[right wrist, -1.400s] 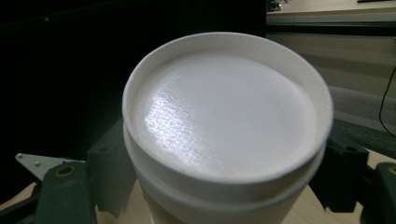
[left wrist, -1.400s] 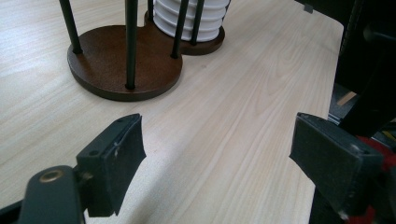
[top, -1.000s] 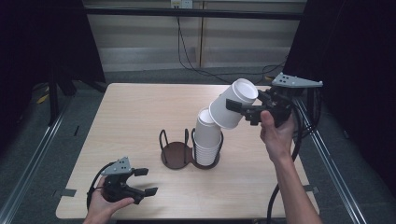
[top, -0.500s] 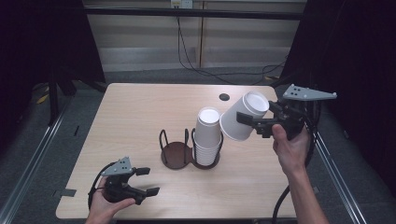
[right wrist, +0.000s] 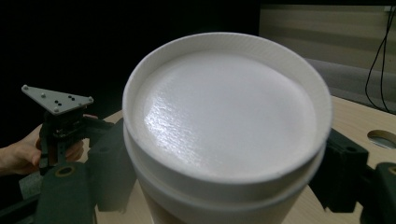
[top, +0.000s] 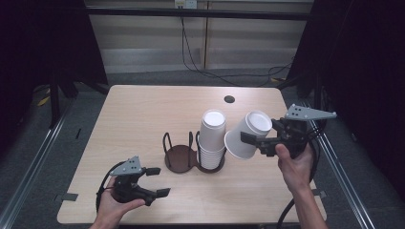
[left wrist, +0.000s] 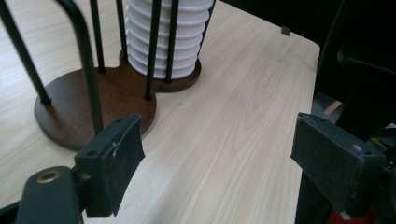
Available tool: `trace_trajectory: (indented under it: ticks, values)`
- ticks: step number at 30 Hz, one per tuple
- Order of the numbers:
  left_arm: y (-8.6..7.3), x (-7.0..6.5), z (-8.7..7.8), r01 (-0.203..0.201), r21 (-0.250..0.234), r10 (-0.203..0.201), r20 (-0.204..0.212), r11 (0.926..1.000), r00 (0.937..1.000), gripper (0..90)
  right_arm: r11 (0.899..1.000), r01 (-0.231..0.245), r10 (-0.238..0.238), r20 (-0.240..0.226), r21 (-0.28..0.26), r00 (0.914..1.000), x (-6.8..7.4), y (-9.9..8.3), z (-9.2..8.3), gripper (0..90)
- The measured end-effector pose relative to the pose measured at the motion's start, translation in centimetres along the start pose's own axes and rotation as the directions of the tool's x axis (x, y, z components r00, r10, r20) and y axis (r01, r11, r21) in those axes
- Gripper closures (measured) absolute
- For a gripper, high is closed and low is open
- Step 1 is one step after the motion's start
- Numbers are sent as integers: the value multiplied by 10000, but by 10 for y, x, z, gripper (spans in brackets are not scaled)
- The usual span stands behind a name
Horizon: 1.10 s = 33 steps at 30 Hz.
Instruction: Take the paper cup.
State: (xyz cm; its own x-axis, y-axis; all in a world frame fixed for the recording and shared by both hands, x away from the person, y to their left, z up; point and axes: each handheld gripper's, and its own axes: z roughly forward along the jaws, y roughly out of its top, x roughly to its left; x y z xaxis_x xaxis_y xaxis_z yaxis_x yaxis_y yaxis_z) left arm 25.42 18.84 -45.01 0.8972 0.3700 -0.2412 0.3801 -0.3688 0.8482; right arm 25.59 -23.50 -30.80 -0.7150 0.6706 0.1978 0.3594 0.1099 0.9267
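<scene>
The right gripper (top: 252, 144), held in a person's hand at about four o'clock on the table, is clamped across the side wall of a white paper cup (top: 247, 134). In the right gripper view the jaws press the cup (right wrist: 224, 135) from both flanks, with its closed base facing the camera. The cup is tipped upside down and tilted, in the air just to the three o'clock side of a stack of cups (top: 212, 138), close to it but apart.

The stack stands inverted in the right ring of a dark two-ring cup holder (top: 180, 157) near the table's centre. The left ring holds nothing.

The left gripper (top: 157, 182) rests low at seven o'clock, its jaws partly apart with nothing between them. Its own view shows bare wooden table (left wrist: 243, 107) between the pads.

The cup is likely very light and thin-walled, so a hard squeeze would crease it. Its smooth, tapered side could slip. The firmest hold is probably on the wall near the stiffer base or rolled rim, with gentle pressure.
</scene>
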Motion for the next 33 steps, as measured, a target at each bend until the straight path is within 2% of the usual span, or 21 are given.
trace_trajectory:
  ticks: [4,7,9,17,18,20,23,28,30,33]
  values:
    - [5,-1,5,-131,-19,132,112,9999,9999,163,9998,2,1,-135,217,9999,4,-11,4,221]
    - [8,-1,7,-68,-251,75,266,9997,9996,161,9996,-53,58,-189,269,9998,5,-14,6,221]
    - [11,-2,8,-229,-204,232,178,9995,9996,161,9993,-37,48,-302,379,9995,8,-20,10,221]
    - [23,-4,18,-439,-390,453,350,9983,9984,163,9970,211,-159,-696,742,9974,24,-31,26,223]
    - [25,-4,20,-374,-341,389,423,9987,9983,163,9962,245,-180,-776,831,9968,25,-32,29,223]
    - [30,-5,26,-510,-251,523,580,9984,9969,163,9954,384,-307,-877,874,9957,30,-36,34,223]
    - [32,-6,28,-669,-305,687,597,9973,9959,163,9936,483,-383,-983,1019,9944,34,-38,37,223]
    - [38,-7,34,-672,-674,723,769,9955,9944,163,9908,507,-346,-1272,1256,9913,39,-42,49,223]
    - [43,-10,36,-764,-575,809,813,9954,9934,161,9900,485,-291,-1451,1321,9890,40,-44,57,224]
    - [49,-14,39,-963,-678,1025,958,9930,9901,161,9889,443,-216,-1574,1421,9873,41,-46,64,224]
